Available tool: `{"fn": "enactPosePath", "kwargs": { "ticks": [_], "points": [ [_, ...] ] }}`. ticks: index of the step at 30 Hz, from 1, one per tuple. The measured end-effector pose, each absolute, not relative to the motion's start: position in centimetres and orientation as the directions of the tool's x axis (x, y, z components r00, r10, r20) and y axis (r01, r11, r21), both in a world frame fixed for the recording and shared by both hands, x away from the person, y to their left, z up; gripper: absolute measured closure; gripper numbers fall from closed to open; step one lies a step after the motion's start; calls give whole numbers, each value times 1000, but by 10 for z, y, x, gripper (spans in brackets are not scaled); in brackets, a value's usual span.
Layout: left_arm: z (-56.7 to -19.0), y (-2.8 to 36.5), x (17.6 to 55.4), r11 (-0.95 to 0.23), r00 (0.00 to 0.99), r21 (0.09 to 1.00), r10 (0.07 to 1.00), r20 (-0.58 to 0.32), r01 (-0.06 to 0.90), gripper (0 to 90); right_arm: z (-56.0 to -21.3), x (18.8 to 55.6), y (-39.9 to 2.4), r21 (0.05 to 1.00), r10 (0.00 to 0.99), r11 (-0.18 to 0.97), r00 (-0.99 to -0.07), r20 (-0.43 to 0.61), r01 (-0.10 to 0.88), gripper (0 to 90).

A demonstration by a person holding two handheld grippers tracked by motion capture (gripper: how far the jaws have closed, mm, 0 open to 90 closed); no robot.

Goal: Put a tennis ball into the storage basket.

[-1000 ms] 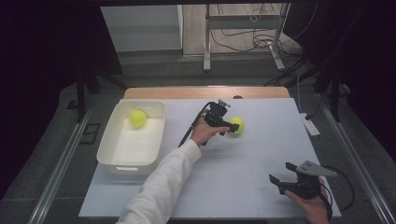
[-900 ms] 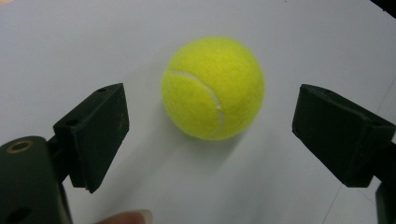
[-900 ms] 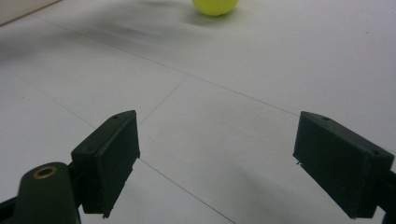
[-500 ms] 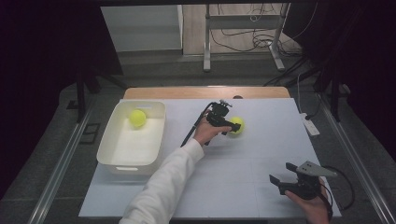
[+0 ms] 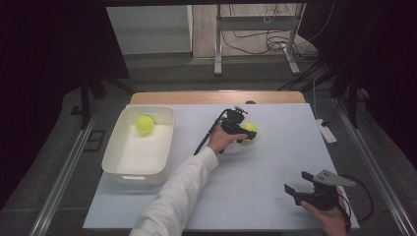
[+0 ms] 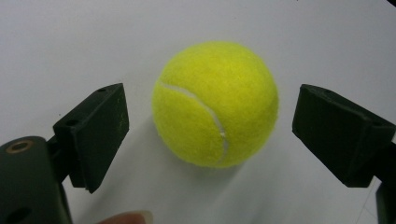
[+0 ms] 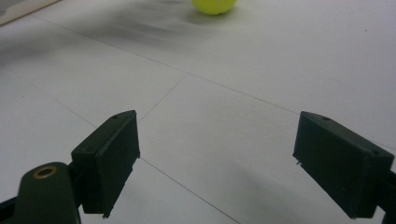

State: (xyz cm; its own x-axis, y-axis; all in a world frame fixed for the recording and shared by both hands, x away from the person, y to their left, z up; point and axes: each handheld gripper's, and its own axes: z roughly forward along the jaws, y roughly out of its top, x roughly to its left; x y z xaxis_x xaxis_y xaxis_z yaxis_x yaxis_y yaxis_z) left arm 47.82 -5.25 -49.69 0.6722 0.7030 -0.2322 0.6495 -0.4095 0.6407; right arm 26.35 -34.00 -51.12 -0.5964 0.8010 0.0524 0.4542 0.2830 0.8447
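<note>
A yellow tennis ball point(image 6: 215, 103) is seen on the white table point(image 5: 275, 167), framed between the jaws of the left gripper point(image 6: 210, 128), which are spread with a gap on either side and not pressed on it. The right gripper point(image 5: 301, 186) is held released near the table's front right, well apart. A second ball point(image 5: 144, 124) is lying in the white bin point(image 5: 114, 160).

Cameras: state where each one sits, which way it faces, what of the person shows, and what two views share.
High view: above the person's side, facing forward and down on the table; shows a white sleeve, both hands, left gripper, right gripper, and the bin.
Left gripper view: on the left gripper, looking between open jaws at the ball.
Right gripper view: on the right gripper, facing across the table.
Shared: the same ball on the table shows in all three views.
</note>
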Motion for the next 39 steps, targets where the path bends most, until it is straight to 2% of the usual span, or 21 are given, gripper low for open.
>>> {"fn": "enactPosePath", "kwargs": {
  "ticks": [13,18,25,39],
  "points": [
    [-503,-60,481,-416,671,632,705,-230,654,127,-511,263,-341,843,803,283,-594,53,457,147],
    [-506,-63,481,-428,670,626,712,-210,652,157,-511,263,-341,843,803,282,-594,54,457,147],
    [-508,-65,481,-418,661,623,718,-220,661,260,-511,263,-341,845,802,280,-595,55,456,147],
    [-501,-62,478,-427,676,644,710,-197,635,272,-511,263,-342,846,803,279,-594,54,455,148]
  ]
}}
